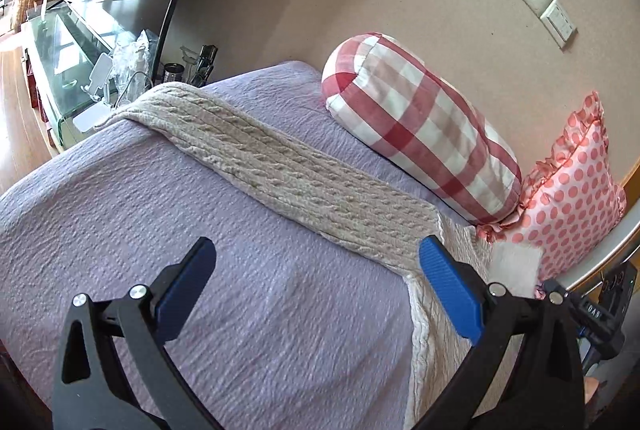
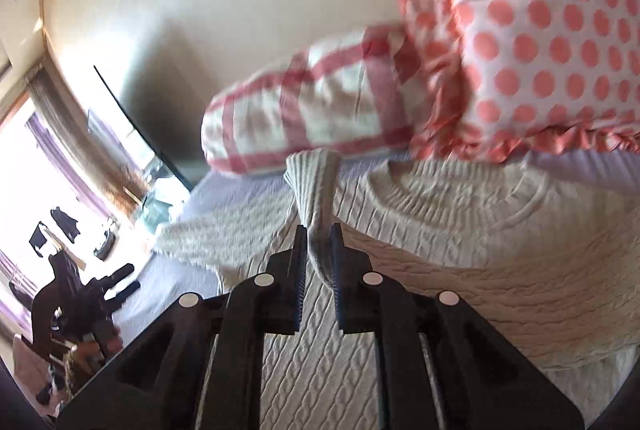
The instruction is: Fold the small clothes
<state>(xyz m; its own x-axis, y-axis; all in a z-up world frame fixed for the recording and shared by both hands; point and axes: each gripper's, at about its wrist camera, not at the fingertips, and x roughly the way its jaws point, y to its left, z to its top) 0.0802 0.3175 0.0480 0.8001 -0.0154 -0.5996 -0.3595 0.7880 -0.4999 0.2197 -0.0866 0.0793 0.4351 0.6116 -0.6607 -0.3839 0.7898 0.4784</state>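
A cream cable-knit sweater (image 2: 440, 242) lies flat on the lilac bedspread (image 1: 200, 250), neck toward the pillows. One sleeve (image 1: 280, 173) stretches straight out across the bed in the left wrist view. My left gripper (image 1: 316, 262) is open and empty above the bedspread, its right finger (image 1: 448, 290) over the sweater's edge. My right gripper (image 2: 319, 242) is shut on the cuff of the other sleeve (image 2: 316, 197) and holds it up over the sweater's body. My left gripper also shows in the right wrist view (image 2: 120, 282), at the far left.
A red-checked bolster pillow (image 1: 420, 133) and a pink polka-dot pillow (image 1: 568, 205) lean on the wall behind the sweater. A glass-topped cabinet (image 1: 60, 61) with clutter stands past the bed's far corner. Wall sockets (image 1: 544, 5) are above the pillows.
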